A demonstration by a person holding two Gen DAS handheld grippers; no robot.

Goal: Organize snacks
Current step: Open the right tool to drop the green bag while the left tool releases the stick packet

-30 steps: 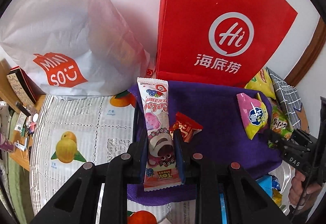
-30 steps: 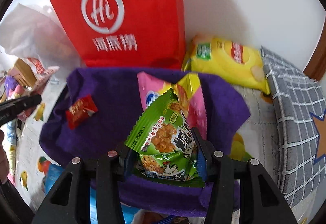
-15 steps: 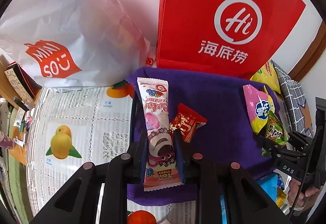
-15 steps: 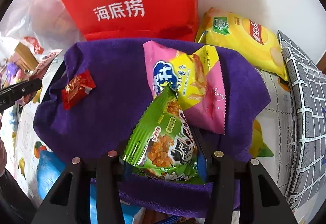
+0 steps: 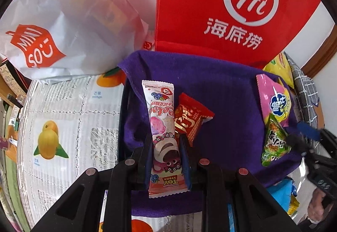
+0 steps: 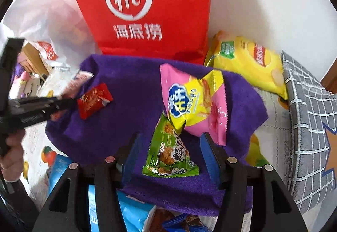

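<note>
The purple towel (image 5: 227, 109) is the reference landmark; it is spread on the fruit-print surface (image 5: 69, 118) in front of the red bag (image 5: 223, 6).

Left tool (image 5: 165, 154): the jaws are narrow and clamp the lower half of the pink wafer bar (image 5: 161, 126). The bar stands lengthwise over the left part of the towel, its top end pointing toward the red bag. The red candy packet (image 5: 190, 120) lies on the towel, touching the bar's right edge.

Right tool (image 6: 170, 158): the jaws stand wide. The green snack pack (image 6: 169, 154) lies flat on the near right part of the towel, between the two fingers (image 6: 212, 160) and touching neither. The top corner of the green pack is tucked under the lower tip of the pink-and-yellow chip bag (image 6: 193, 103), which lies on the right part of the towel, farther back.

Other items, located from the towel:
- White shopping bag (image 5: 63, 27): behind the left corner, beside the red bag.
- Yellow chip bag (image 6: 250, 63): behind the right corner, against the wall.
- Grey checked cushion (image 6: 311, 139): off the right edge.
- Blue packets (image 6: 134, 213): partly under the near edge.

In the right wrist view the left tool enters from the left edge of the towel, its tip just beside the red candy packet.
</note>
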